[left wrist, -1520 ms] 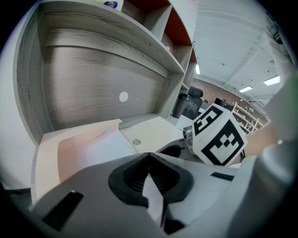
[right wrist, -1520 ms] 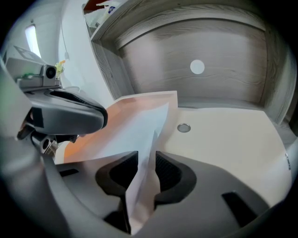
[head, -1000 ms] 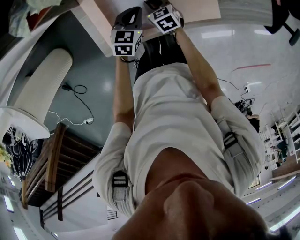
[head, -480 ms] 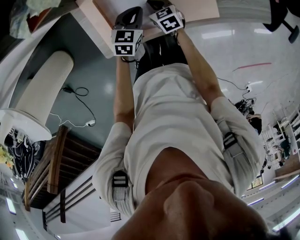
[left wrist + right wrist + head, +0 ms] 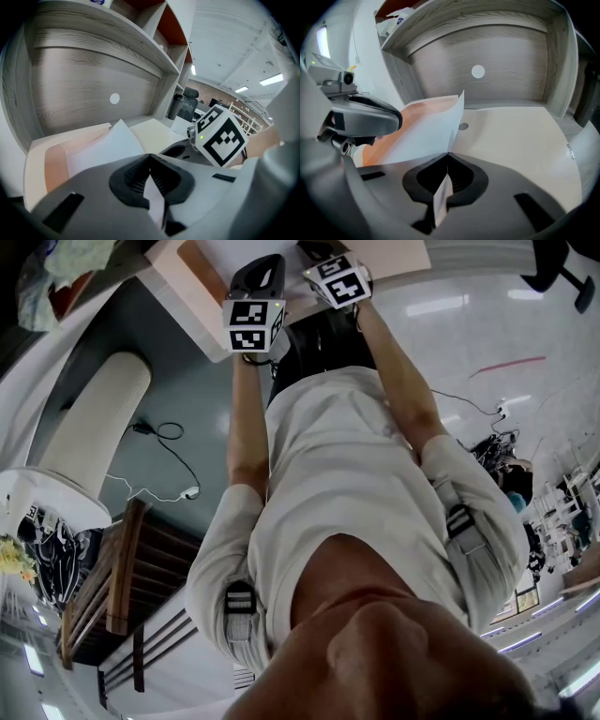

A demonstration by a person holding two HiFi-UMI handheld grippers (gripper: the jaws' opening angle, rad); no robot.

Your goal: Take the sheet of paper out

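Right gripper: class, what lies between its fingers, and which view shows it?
The sheet of paper, its edge pinched in the right gripper; the right gripper view shows it.

Readable words or numbers: none in any view.
Left white plastic cube: black-and-white square code patterns on its faces, upper middle of the head view (patterns only, no letters).
Right white plastic cube: the same kind of code squares, just beside the first. It shows one large pattern at the right of the left gripper view.
White crumpled packet: blue print, upper left of the right gripper view, too small to read.
White label scrap: blue print, cut off by the top edge, unreadable.
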